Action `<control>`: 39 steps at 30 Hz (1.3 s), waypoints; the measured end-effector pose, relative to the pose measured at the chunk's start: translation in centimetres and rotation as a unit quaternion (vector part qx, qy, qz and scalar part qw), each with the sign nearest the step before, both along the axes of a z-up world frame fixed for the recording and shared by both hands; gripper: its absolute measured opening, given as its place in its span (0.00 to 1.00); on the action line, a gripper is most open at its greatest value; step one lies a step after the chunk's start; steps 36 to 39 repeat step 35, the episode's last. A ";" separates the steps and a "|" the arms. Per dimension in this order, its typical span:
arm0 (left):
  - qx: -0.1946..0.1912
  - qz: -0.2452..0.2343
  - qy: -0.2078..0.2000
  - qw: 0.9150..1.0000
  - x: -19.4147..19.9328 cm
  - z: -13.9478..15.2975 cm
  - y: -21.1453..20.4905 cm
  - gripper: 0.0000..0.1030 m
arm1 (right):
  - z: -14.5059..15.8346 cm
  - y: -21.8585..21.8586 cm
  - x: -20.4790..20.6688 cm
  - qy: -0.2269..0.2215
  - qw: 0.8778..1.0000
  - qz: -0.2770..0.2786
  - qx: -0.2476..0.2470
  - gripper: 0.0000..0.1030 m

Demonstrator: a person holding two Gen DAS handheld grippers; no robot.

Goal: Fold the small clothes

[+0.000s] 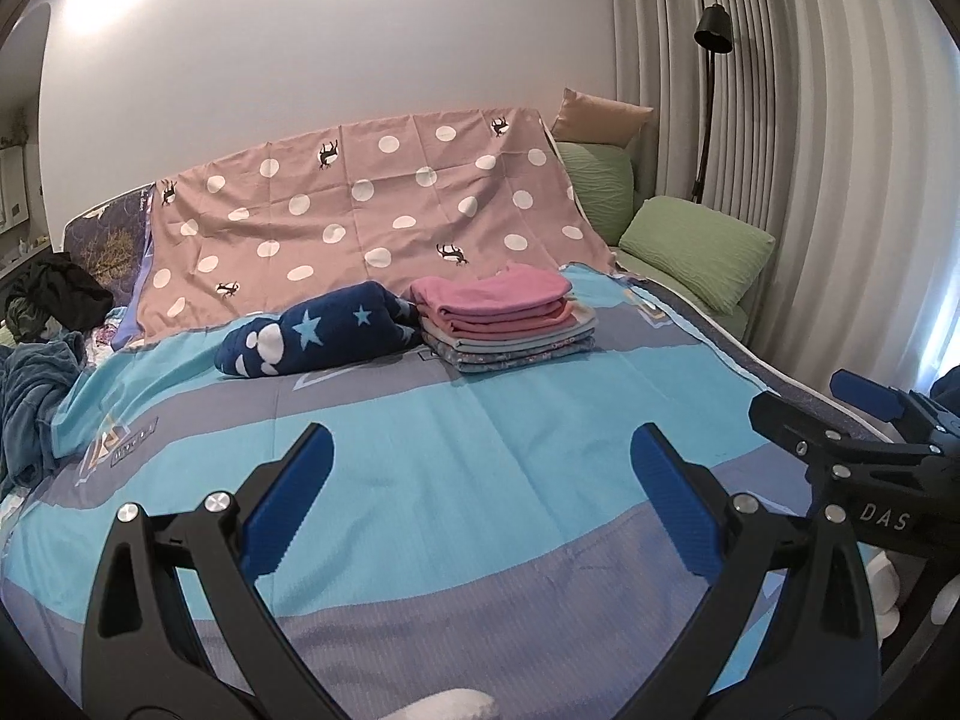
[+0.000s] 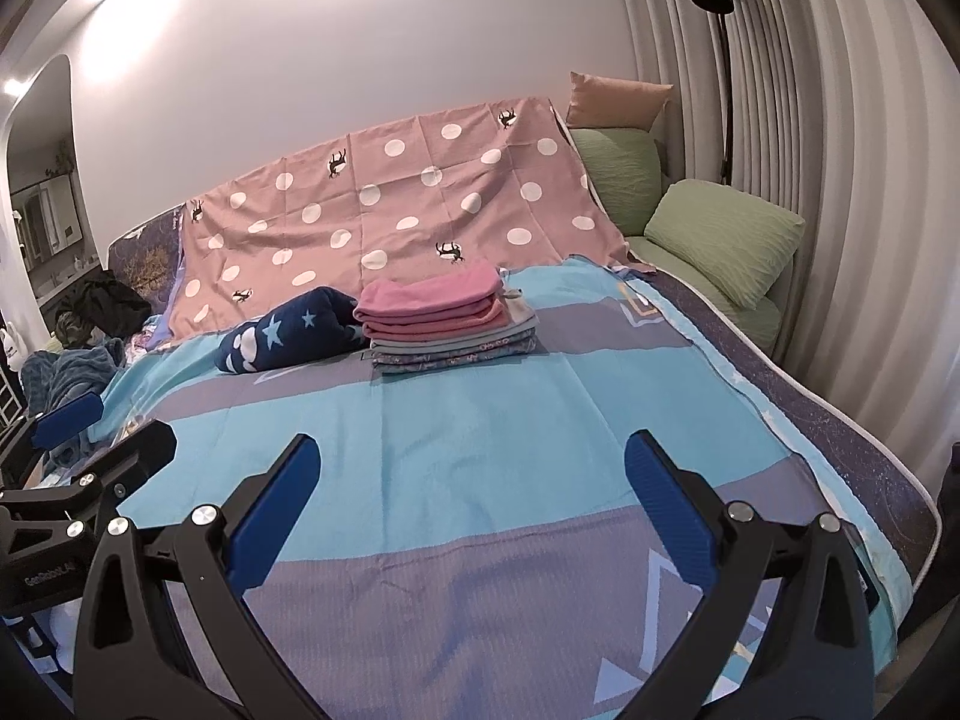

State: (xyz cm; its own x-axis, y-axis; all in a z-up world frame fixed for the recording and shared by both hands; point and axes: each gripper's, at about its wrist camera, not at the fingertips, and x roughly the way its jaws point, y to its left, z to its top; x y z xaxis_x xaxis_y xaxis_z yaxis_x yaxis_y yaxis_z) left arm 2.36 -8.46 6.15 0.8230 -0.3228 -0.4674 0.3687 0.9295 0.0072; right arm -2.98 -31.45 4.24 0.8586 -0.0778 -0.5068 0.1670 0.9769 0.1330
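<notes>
Both the left gripper [image 1: 480, 480] and the right gripper [image 2: 468, 486] hover wide open over the bed [image 1: 420, 480], holding nothing. The stack of folded clothes [image 1: 504, 318] sits toward the bed's far edge, touching a navy star-patterned bundle [image 1: 318, 336].

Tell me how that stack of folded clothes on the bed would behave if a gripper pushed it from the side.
The stack of folded clothes would likely shear, not slide as one block: several soft layers lie loose, pink ones on top. It rests on a cloth bedsheet, so the bottom layer would probably drag and bunch. Pushed leftward, it would probably press into the star-patterned navy bundle close beside it.
</notes>
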 end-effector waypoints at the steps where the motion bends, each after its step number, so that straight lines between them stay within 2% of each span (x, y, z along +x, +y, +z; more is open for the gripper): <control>1: 0.000 0.000 0.001 1.000 -0.1 -0.1 -0.1 0.98 | 0.0 0.0 -0.1 0.001 1.000 0.000 0.000 0.99; 39: 0.009 0.002 0.029 1.000 -0.1 -1.7 -0.4 0.98 | -1.0 0.5 0.0 0.019 1.000 0.010 0.004 0.99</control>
